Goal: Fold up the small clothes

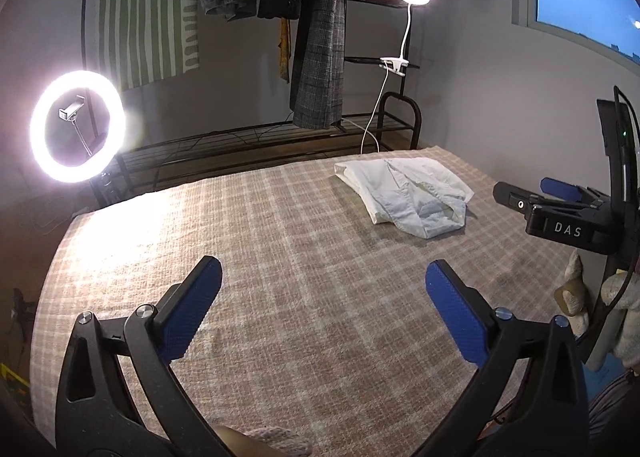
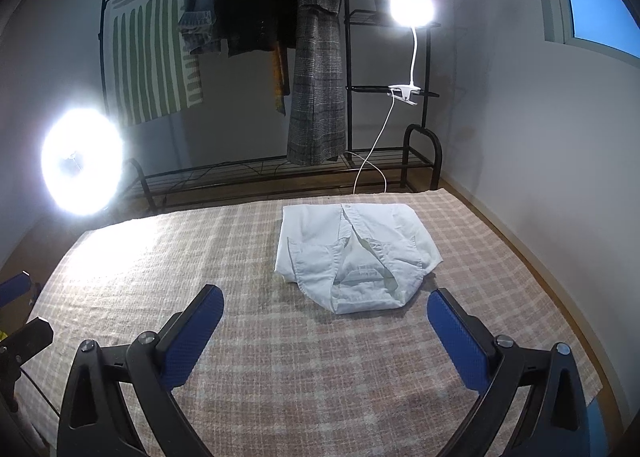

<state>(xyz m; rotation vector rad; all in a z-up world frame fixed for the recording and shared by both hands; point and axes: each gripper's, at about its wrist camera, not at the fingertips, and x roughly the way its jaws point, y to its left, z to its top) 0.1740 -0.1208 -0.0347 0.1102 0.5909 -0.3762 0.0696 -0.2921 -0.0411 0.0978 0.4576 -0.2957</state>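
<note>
A small white collared shirt (image 2: pixel 354 253) lies folded into a compact packet on the plaid cloth (image 2: pixel 248 345), collar toward me. It also shows in the left wrist view (image 1: pixel 404 193), far right on the cloth. My right gripper (image 2: pixel 324 301) is open and empty, hovering just short of the shirt's near edge. My left gripper (image 1: pixel 322 277) is open and empty above bare cloth, well left of the shirt. The right gripper's body (image 1: pixel 568 217) shows at the right edge of the left wrist view.
A ring light (image 1: pixel 78 125) glows at the left. A black clothes rack (image 2: pixel 320 57) with hanging garments stands behind the table, with a clip lamp (image 2: pixel 412 7) on it. A wall runs close along the right side. The left gripper's tip (image 2: pixel 14 289) shows at left.
</note>
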